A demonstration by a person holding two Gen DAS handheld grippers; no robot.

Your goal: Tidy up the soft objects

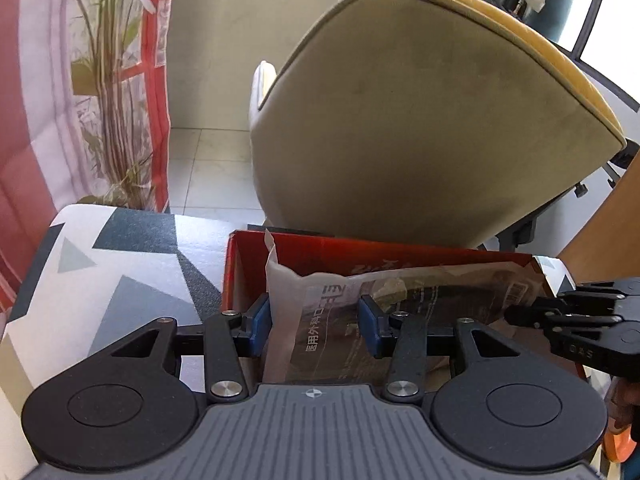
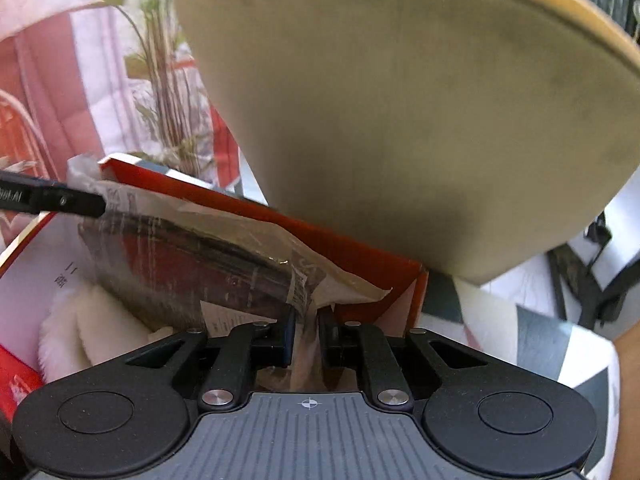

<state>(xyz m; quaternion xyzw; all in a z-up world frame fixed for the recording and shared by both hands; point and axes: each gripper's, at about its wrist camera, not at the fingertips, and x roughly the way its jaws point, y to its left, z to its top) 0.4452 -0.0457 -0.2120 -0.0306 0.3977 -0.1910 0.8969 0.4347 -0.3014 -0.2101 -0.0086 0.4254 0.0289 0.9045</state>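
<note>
A clear plastic packet (image 1: 400,312) with printed text and a dark folded item inside stands in a red cardboard box (image 1: 244,264). My left gripper (image 1: 316,322) is open, its blue pads on either side of the packet's left end, not pressing it. My right gripper (image 2: 307,338) is shut on the packet's right corner (image 2: 304,304) over the box (image 2: 372,256); the right gripper shows at the right edge of the left wrist view (image 1: 560,316). A white fluffy item (image 2: 92,328) lies in the box beneath the packet (image 2: 192,256).
The box rests on a surface covered with a grey, black and white geometric cloth (image 1: 112,276). A beige chair with a yellow rim (image 1: 420,120) stands right behind the box. A plant (image 1: 116,92) and a red-white curtain (image 1: 36,100) are at the left.
</note>
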